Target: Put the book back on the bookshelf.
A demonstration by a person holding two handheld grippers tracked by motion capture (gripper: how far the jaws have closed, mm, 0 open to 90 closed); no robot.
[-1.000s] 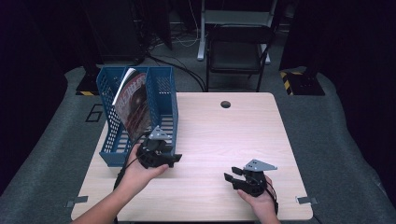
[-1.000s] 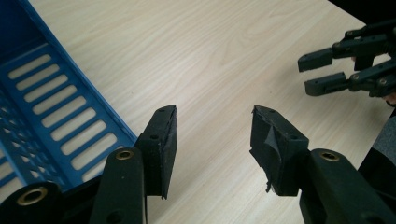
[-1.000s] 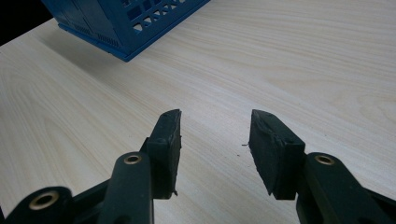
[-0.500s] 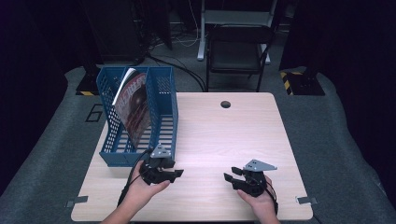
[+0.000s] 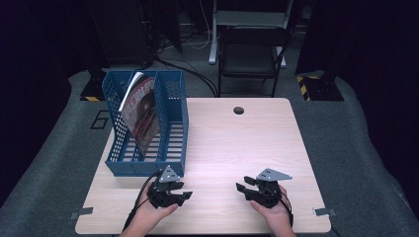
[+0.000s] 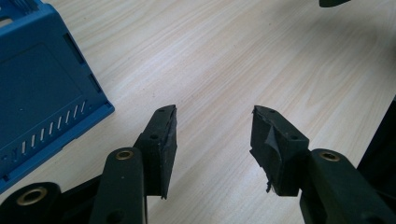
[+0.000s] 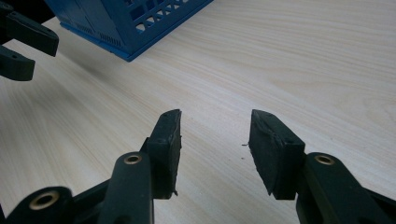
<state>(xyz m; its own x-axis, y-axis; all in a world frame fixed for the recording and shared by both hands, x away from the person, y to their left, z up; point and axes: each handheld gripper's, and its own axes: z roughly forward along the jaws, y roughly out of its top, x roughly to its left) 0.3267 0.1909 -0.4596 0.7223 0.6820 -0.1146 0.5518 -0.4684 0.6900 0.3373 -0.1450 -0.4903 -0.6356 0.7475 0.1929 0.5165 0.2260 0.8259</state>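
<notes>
While both grippers rest low on the table [image 5: 237, 148], nothing is held.
Left gripper [image 5: 185, 196] – jaws apart, empty – sits at six o'clock of the blue file rack [image 5: 174, 111]; right gripper [image 5: 242, 189] gapes empty too.

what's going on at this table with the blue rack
A person sits at a wooden table with a two-jaw tool in each hand. The left tool rests near the front corner of the blue file rack, the right tool farther right on bare wood. Both are open and hold nothing. A magazine stands leaning inside the rack.
</notes>
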